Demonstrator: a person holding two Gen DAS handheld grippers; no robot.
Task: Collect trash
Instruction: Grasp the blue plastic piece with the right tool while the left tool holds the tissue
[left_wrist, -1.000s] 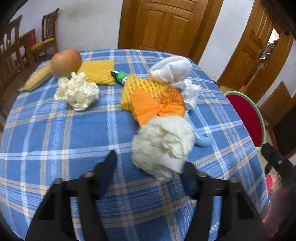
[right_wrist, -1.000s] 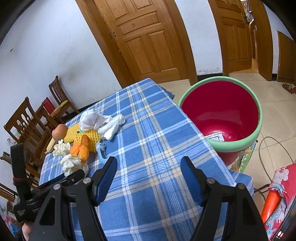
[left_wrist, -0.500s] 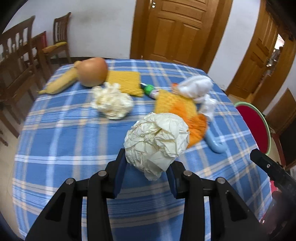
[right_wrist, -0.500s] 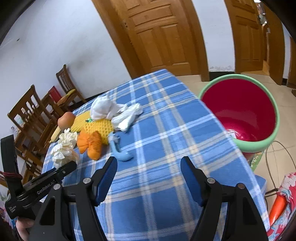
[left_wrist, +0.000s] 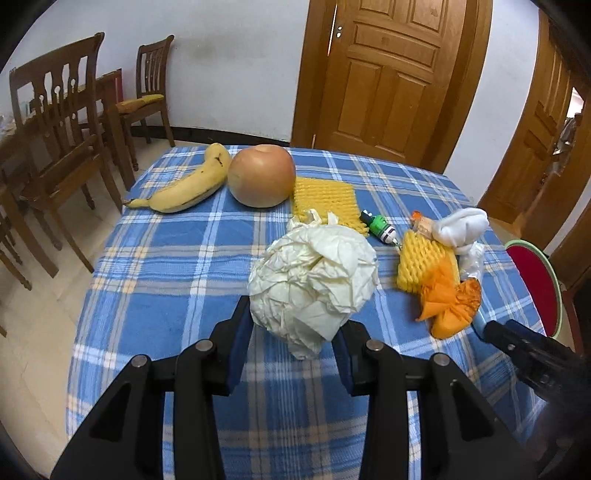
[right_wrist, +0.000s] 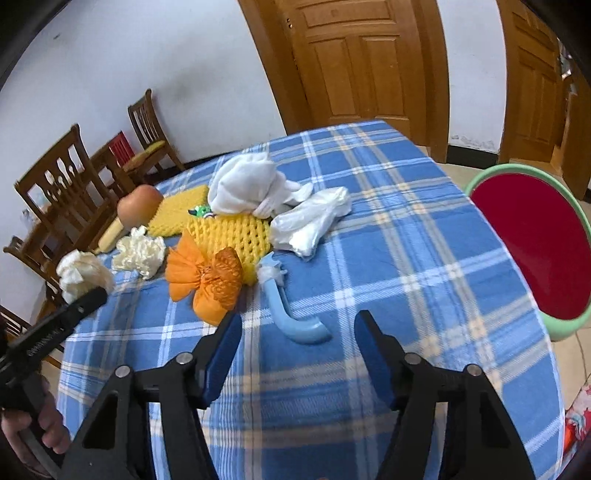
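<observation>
My left gripper is shut on a crumpled cream paper ball and holds it above the blue plaid table; the ball also shows in the right wrist view. My right gripper is open and empty, low over the table just in front of a light blue curved plastic piece. Orange wrapper, yellow foam net, white cloth, a clear plastic bag and a second paper wad lie beyond. The red bin with a green rim stands off the table's right edge.
A banana, an apple, a yellow foam mat and a small green bottle lie at the table's far side. Wooden chairs stand to the left. Wooden doors are behind.
My left gripper closed on the cream paper ball and lifted it, drawing back to the left. My right gripper moved left and lower, from near the bin toward the blue plastic piece.
</observation>
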